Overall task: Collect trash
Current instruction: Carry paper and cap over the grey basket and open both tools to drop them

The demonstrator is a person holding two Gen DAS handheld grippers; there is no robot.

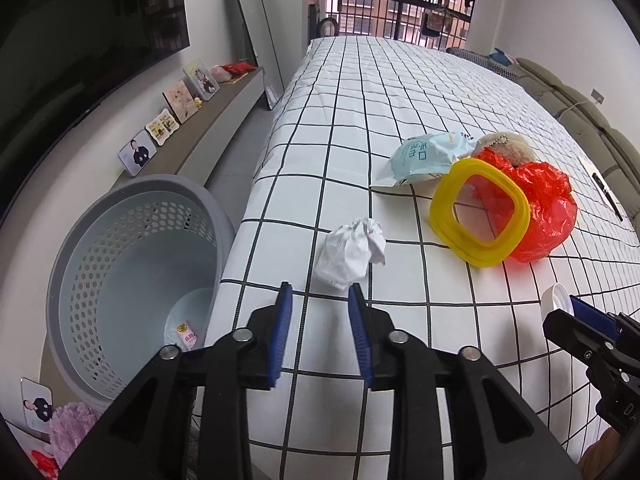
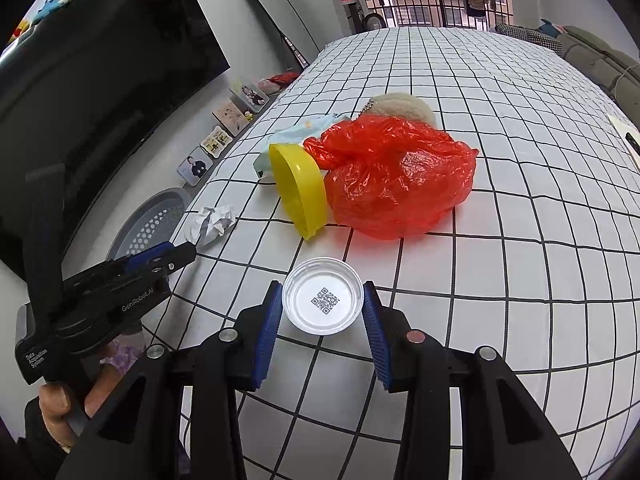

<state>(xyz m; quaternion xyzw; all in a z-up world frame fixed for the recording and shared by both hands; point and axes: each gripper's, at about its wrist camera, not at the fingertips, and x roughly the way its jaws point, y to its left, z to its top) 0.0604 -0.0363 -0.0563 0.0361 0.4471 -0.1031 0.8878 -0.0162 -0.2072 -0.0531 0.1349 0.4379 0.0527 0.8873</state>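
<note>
Paper ball near bed edge — left tongs released, right tongs grasping lid.

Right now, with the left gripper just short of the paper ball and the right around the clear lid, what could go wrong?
1. The crumpled paper ball lies beyond the left gripper, whose open jaws hold nothing; closing now would likely miss it.
2. The right gripper holds the shallow clear lid only by its rim, so it could slip or pop out.
3. The grey basket sits below the table edge; a light item dropped early may miss it.
</note>
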